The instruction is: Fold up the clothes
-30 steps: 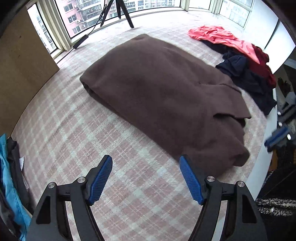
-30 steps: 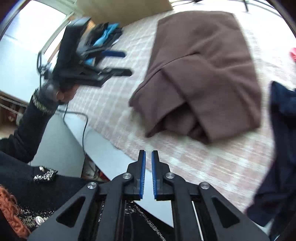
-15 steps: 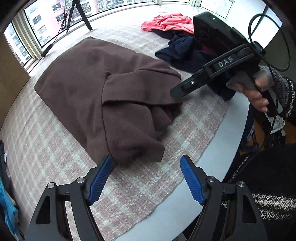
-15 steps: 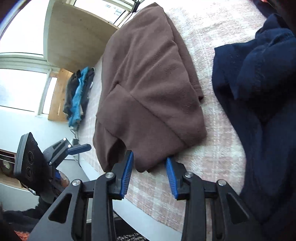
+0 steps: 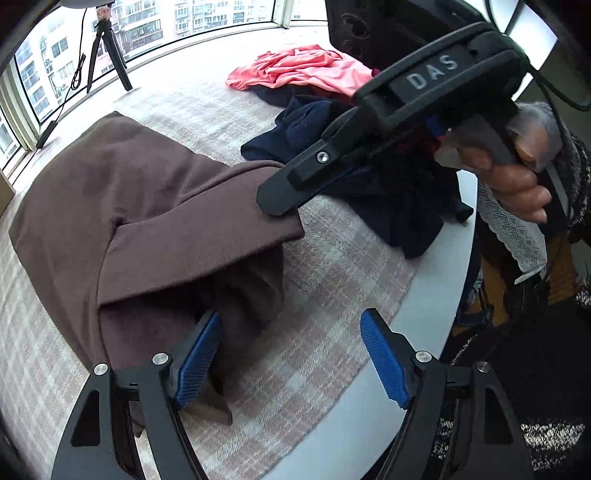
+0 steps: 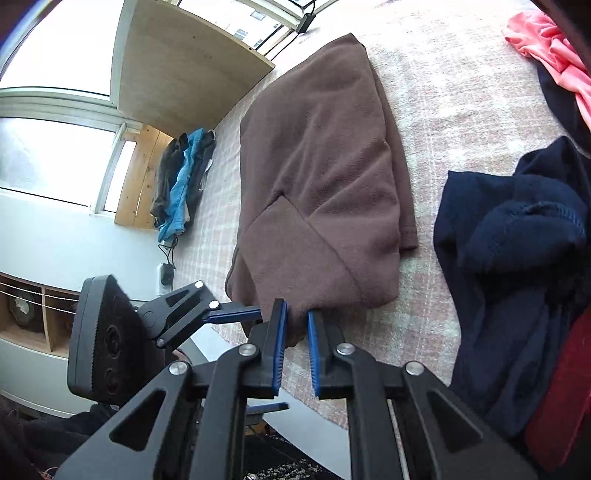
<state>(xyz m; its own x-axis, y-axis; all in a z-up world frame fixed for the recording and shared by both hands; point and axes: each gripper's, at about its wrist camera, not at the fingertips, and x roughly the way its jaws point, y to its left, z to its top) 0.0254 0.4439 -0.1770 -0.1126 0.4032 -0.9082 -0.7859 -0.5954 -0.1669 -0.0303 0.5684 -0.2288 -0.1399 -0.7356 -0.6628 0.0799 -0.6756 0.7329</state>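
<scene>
Both hand-held grippers at brown garment (image 5: 155,206): right (image 6: 295,325) closing on hem, left (image 5: 291,354) wide.

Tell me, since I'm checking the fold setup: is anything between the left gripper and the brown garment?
Nothing visible. The left gripper stands open right at the near edge of the brown garment, one pad against the cloth. The right gripper is closing on the same hem, beside it rather than in the way.

Home bedroom: plaid bedspread (image 5: 325,258), clothes pile (image 5: 303,68), bay windows (image 5: 155,22) facing apartment blocks
</scene>
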